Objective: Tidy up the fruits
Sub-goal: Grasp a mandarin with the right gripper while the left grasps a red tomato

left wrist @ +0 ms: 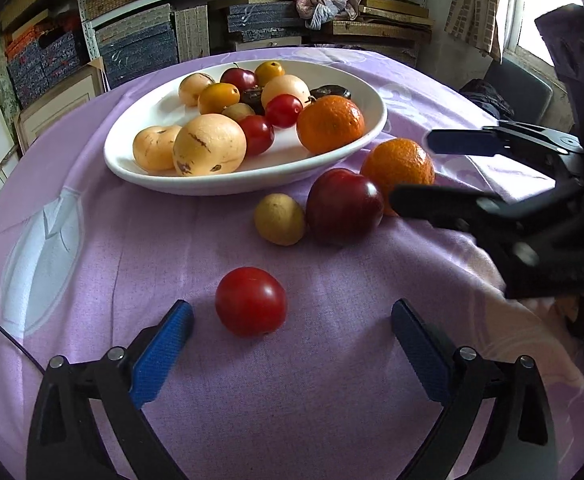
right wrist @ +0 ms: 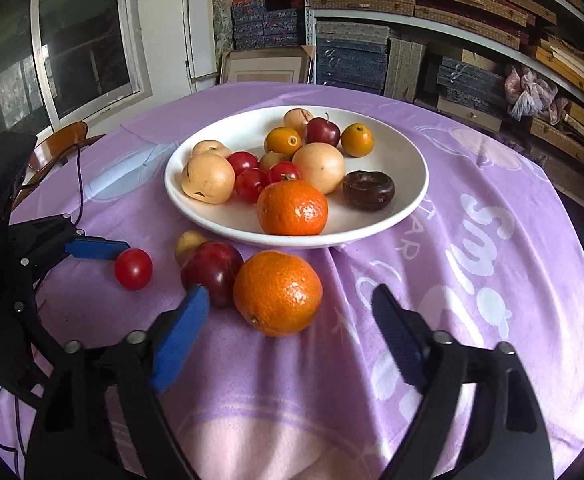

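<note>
A white plate (left wrist: 227, 185) (right wrist: 392, 220) holds several fruits, among them an orange (left wrist: 330, 124) (right wrist: 292, 208). On the purple cloth in front of it lie a second orange (left wrist: 388, 160) (right wrist: 277, 292), a dark red plum (left wrist: 344, 204) (right wrist: 211, 266), a small yellow fruit (left wrist: 279, 219) (right wrist: 187, 242) and a red tomato (left wrist: 250, 301) (right wrist: 133, 269). My left gripper (left wrist: 292, 308) is open, its tips either side of the tomato without touching it. My right gripper (right wrist: 289, 296) (left wrist: 412, 170) is open around the loose orange, with gaps showing at both pads.
The round table's cloth (left wrist: 91, 264) drops off at the edges. Shelves of boxes (left wrist: 139, 48) stand behind, and a window (right wrist: 83, 40) is beside them. A cable (right wrist: 79, 184) trails near a wooden chair back (right wrist: 61, 140).
</note>
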### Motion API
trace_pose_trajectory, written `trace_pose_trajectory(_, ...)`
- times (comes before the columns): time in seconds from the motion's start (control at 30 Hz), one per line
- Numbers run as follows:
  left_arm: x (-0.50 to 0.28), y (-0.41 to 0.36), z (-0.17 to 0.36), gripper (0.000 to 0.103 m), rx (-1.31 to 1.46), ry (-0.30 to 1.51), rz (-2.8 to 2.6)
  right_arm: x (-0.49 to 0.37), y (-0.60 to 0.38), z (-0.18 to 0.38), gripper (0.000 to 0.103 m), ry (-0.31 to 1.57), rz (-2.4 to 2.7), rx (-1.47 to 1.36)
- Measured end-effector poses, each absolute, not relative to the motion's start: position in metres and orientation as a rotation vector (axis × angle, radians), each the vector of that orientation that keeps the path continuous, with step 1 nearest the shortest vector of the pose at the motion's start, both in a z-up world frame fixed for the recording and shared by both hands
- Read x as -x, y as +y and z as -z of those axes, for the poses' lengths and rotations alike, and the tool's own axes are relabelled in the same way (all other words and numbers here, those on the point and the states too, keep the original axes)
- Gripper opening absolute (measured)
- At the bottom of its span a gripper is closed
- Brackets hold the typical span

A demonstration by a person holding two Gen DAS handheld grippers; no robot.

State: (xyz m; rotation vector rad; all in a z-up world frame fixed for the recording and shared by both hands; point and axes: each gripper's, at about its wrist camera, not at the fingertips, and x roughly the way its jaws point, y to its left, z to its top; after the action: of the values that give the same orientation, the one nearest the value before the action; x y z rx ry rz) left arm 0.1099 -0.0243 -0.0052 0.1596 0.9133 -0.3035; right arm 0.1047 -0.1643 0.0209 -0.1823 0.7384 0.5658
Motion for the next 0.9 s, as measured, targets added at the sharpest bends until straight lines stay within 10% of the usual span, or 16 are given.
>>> trace_pose_trajectory(0.4, -0.110, -0.023, 0.006, 0.100, -0.161, 0.913, 0.305, -0.127, -0.180, -0.011, 0.048, 0.841, -0.603, 0.046)
trace_pose_trajectory(0.9, -0.111, -0.023, 0.007, 0.100, -0.162, 0.912, 0.296, -0.128, -0.179, -0.007, 0.047, 0.858, -0.641, 0.025)
